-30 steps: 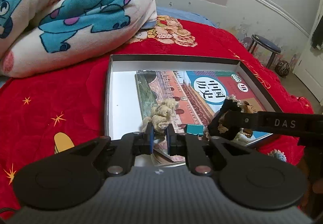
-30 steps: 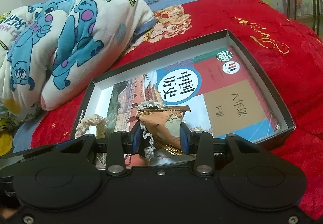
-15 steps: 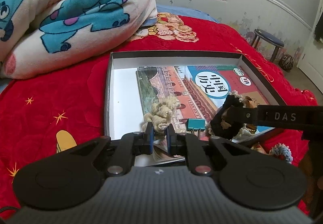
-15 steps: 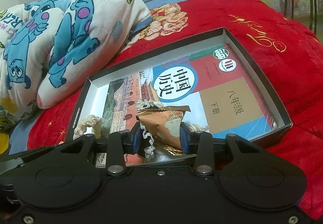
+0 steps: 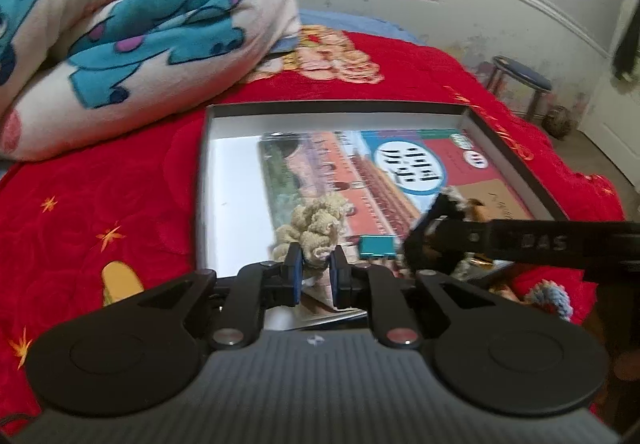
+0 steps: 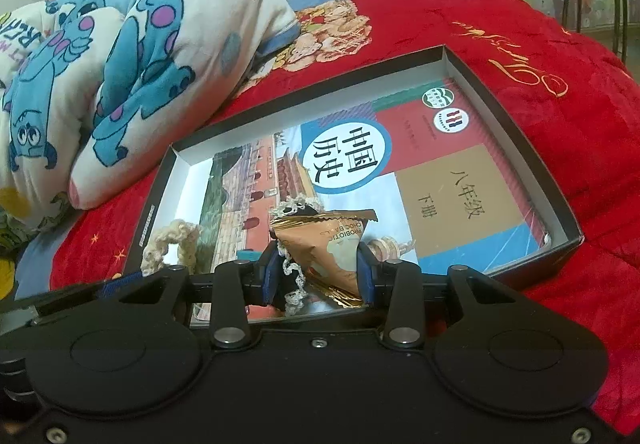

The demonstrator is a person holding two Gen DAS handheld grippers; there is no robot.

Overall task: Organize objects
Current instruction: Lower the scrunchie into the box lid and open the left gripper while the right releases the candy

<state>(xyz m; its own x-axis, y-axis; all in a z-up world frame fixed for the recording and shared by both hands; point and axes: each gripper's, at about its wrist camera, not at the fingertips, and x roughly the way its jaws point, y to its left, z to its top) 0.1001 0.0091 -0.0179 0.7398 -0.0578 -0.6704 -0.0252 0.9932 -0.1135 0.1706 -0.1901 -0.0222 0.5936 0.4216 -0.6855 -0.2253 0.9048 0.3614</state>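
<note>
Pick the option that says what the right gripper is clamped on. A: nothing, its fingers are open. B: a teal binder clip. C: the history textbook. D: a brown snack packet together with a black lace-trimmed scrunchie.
D: in the right wrist view the right gripper is shut on the brown snack packet and the black lace-trimmed scrunchie, held over the textbook in the box.

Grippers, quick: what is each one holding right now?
Left gripper: closed on a beige crocheted scrunchie.
Right gripper: closed on a brown foil snack packet plus a black lace-edged scrunchie.
</note>
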